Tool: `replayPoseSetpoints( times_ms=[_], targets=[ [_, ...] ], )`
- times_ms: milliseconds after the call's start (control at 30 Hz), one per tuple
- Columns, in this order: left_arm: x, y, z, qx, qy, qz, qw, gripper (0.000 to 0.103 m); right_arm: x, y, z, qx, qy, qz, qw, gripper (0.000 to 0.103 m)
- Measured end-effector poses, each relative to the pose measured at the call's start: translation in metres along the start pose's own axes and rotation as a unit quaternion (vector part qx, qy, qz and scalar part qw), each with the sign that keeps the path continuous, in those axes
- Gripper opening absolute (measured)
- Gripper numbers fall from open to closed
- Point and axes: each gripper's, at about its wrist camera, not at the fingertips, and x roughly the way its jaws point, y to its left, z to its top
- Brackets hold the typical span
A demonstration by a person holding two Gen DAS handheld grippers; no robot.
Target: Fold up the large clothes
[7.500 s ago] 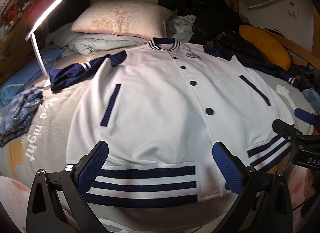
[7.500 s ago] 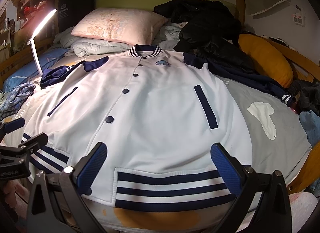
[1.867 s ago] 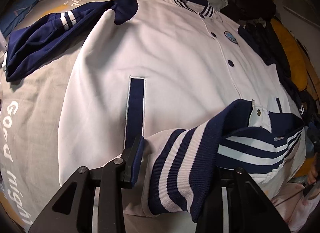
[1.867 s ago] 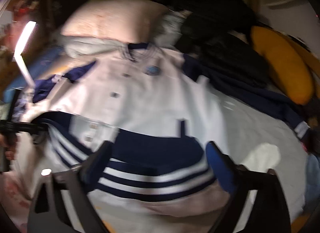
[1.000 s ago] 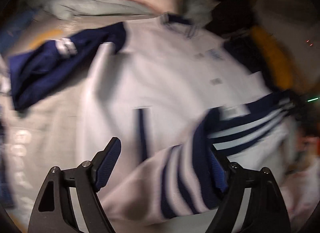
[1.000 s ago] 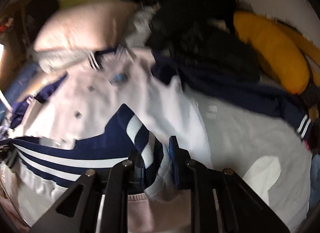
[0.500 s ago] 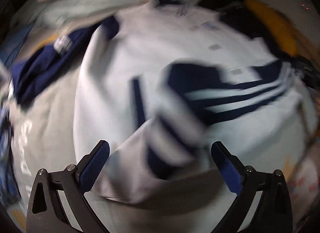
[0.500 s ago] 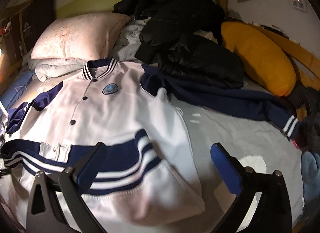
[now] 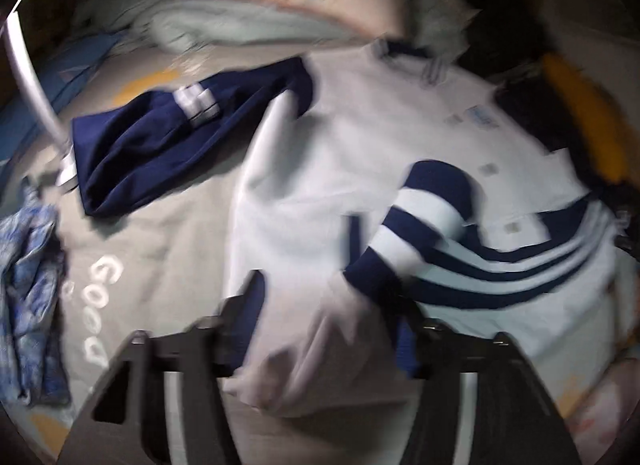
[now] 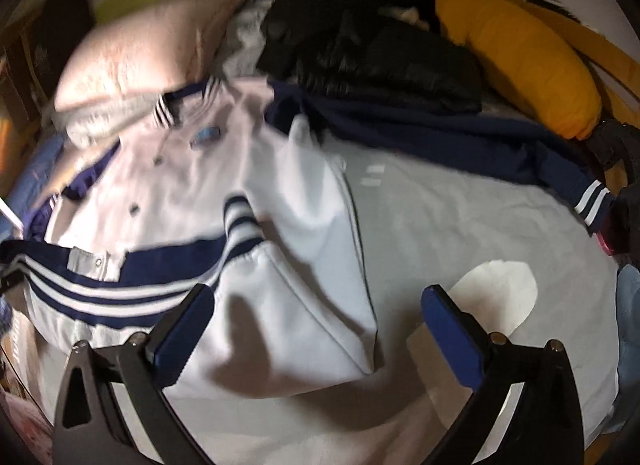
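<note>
- white fleece with navy stripes: the jacket lies on the bed, front up, collar toward the pink pillow; its striped hem is turned up over the body as a loose, uneven band.
- we judge the fold could slip: the doubled lower edge sits bunched and slanted, so a tug on one corner may drag the whole layer crooked or flip the hem back down.
- we also see both navy sleeves still spread out, one crumpled on the left side and the other running toward the black clothes and the orange cushion; folding further over them would, we think, trap lumps inside.
- our left gripper has its jaws closing around the bunched white corner below the hem; cloth sits between them, but blur keeps us from telling whether the pads press on it yet. a half-caught pinch may take only the top layer.
- our right gripper has its jaws spread wide, hovering over the jacket's right lower corner and holding nothing; cloth lies beneath the left pad, bare sheet beneath the right.
</note>
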Motion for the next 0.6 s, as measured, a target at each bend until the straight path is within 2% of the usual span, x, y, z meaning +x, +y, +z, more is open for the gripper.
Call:
replayPoseSetpoints(
  times_ms=[33,100,133,167,200,233,267,300,400,467,533,600],
  targets=[
    [0.005,0.001,-0.001,-0.009,0.011,0.002,0.9999,0.058,0.006,0.004,-0.002,-0.014,0.011,-0.011,1.000,0.102],
    [0.011,0.011,-0.005,-0.032,0.029,-0.004,0.9990,0.058,0.013,0.009,-0.004,-0.030,0.025,-0.013,0.999,0.083],
    [0.013,0.015,-0.009,-0.041,0.036,-0.006,0.9985,0.058,0.018,0.012,-0.005,-0.038,0.040,-0.002,0.998,0.056],
    [0.015,0.018,-0.013,-0.045,0.042,-0.009,0.9980,0.058,0.022,0.014,-0.007,-0.042,0.052,0.005,0.998,0.023],
    [0.017,0.021,-0.016,-0.046,0.048,-0.011,0.9977,0.056,0.026,0.016,-0.009,-0.048,0.060,-0.001,0.997,0.010],
    [0.018,0.022,-0.019,-0.045,0.050,-0.016,0.9976,0.035,0.024,0.018,-0.010,-0.052,0.049,-0.014,0.997,0.006],
    [0.017,0.023,-0.021,-0.045,0.050,-0.030,0.9973,0.010,0.019,0.019,-0.010,-0.050,0.032,-0.020,0.998,0.005],
    [0.013,0.023,-0.023,-0.049,0.039,-0.041,0.9972,0.010,0.009,0.019,-0.009,-0.042,0.006,-0.021,0.999,0.005],
    [-0.018,0.015,-0.019,-0.033,-0.037,-0.017,0.9986,0.006,-0.024,0.012,-0.004,-0.004,-0.057,0.007,0.998,0.005],
    [-0.030,0.007,-0.016,-0.006,-0.073,0.000,0.9973,0.006,-0.026,0.009,-0.001,0.005,-0.056,0.007,0.998,0.005],
    [-0.022,0.006,-0.013,0.006,-0.066,0.016,0.9977,0.006,-0.014,0.010,-0.002,-0.004,-0.039,-0.029,0.999,0.005],
    [-0.007,0.007,-0.015,-0.007,-0.034,0.013,0.9993,0.006,0.005,0.013,-0.004,-0.019,0.002,-0.052,0.998,0.004]
  ],
)
